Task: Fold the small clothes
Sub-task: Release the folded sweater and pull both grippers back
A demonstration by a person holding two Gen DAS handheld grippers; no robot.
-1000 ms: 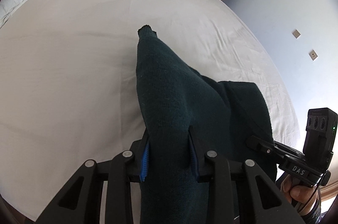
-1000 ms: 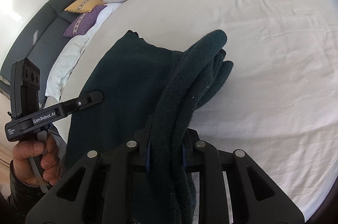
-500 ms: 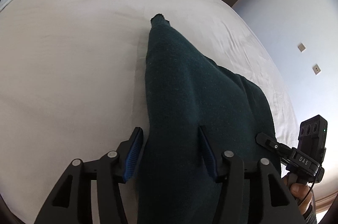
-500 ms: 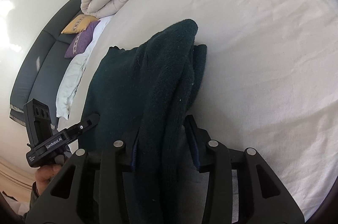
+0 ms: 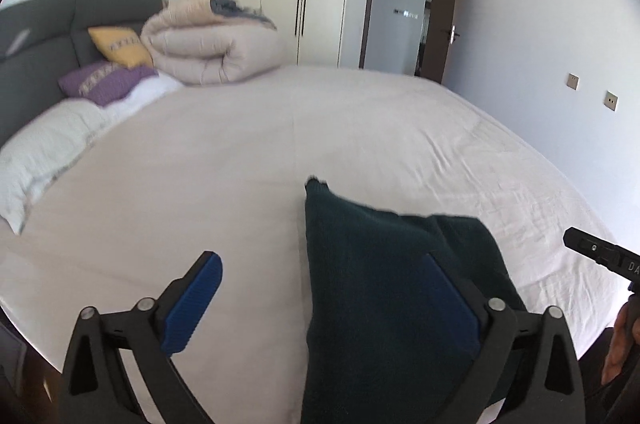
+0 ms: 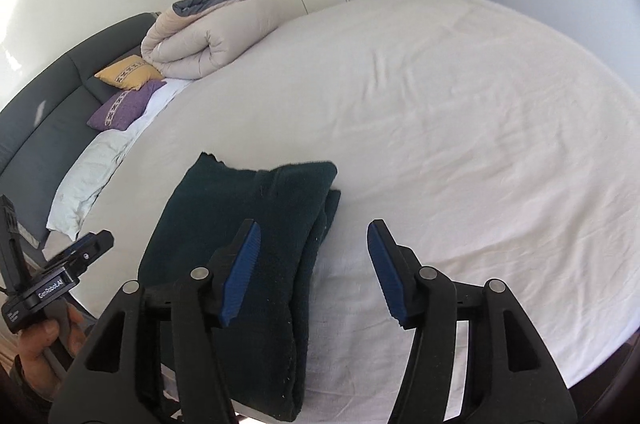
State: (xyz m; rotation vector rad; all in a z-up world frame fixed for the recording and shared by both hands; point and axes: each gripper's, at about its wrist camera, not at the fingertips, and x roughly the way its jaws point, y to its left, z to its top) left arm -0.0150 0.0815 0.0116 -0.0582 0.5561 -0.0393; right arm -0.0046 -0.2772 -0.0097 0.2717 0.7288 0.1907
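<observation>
I have just opened both tools: my left tool (image 5: 320, 300) stands wide, my right tool (image 6: 314, 272) half open, both empty. The dark sweater (image 6: 240, 224) lies folded on the bed (image 6: 460, 144), near its front edge. Next I must check the fold.

Left gripper (image 5: 324, 298): fingers spread wide, having just been opening; nothing is clamped between them. Right gripper (image 6: 314, 272): fingers parted, likewise just opening, gap empty. Both are angled downward. A hand (image 6: 44, 338) is seen gripping the left gripper's handle.
</observation>
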